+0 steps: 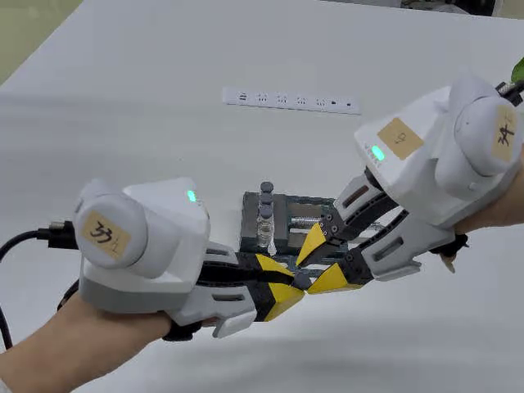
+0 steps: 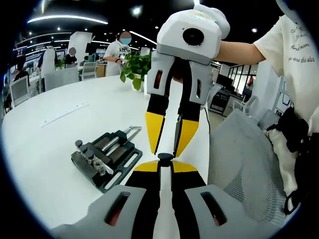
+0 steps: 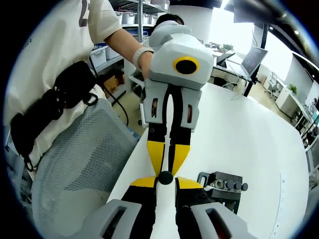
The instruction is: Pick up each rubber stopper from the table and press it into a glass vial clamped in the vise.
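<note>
- The desk [image 1: 123, 98] is carrying the work. The vise [image 1: 286, 206] is sitting on it near the middle, just beyond the point where the two pairs of jaws are meeting.
- The left gripper [image 1: 291, 284] is reaching in from the person's left and the right gripper [image 1: 308, 270] from the right. They are pointing almost straight at each other, tip to tip, just in front of the vise.
- The left jaws are tapering to a narrow gap and look to be clenching the rubber stopper [image 1: 301, 281] at their very tips.
- The right jaws are straddling the same stopper. I cannot tell whether they are pinching it or only standing around it.
- The glass vials [image 1: 266, 214] are standing upright in the vise in a row running away from the person. The far ones are wearing dark caps, and the nearest appears to be standing uncapped.
- The stopper is hanging in the air between the tips, above the desk and apart from the vials. It is too small to tell which way its long axis is lying.
- The coming move is turning on this: the vise lies ahead and to the left of the left jaws, and low to the right of the right jaws. Both are sitting about equally near the uncapped vial, so whichever ends up holding the stopper is facing a short carry away from the person and then a press straight down.
</note>
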The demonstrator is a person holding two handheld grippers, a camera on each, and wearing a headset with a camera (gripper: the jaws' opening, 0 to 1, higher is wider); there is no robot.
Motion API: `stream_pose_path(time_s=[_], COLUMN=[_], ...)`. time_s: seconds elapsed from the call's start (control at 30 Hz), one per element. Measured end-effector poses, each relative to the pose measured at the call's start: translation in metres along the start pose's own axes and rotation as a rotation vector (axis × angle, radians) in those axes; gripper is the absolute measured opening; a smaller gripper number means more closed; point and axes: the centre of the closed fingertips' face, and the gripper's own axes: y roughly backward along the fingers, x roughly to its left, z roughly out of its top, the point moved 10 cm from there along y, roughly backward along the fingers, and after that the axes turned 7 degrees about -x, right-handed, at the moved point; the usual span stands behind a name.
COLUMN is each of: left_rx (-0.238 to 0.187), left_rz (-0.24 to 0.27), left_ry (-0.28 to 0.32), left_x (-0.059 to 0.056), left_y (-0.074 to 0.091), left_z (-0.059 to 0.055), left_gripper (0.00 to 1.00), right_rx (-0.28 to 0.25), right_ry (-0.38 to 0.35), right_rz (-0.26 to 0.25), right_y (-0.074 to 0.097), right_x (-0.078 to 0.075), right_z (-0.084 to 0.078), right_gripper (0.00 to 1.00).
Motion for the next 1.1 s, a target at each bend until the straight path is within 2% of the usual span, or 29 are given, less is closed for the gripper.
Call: stream_pose_path(time_s=[0.5, 0.83, 1.1], left_rx=[0.013, 0.024, 0.016], left_rz=[-0.023, -0.027, -0.021], left_ry=[-0.001, -0.025, -0.013], left_x=[-0.0016, -0.0004, -0.0002], left_y=[-0.0022, -0.0037, -0.0029], left_z=[0.0008, -0.0007, -0.0034], left_gripper=[0.03, 0.03, 0.03], right_rx=[0.026, 0.053, 0.055], right_ry=[0.042, 0.029, 0.021], right_rz=[0.026, 0.046, 0.061], right_y=[-0.0022, -0.0037, -0.0049], right_x=[0.0027, 0.0013, -0.0002], right_z=[0.0018, 0.0024, 0.0022], right_gripper=[0.07, 0.07, 0.06])
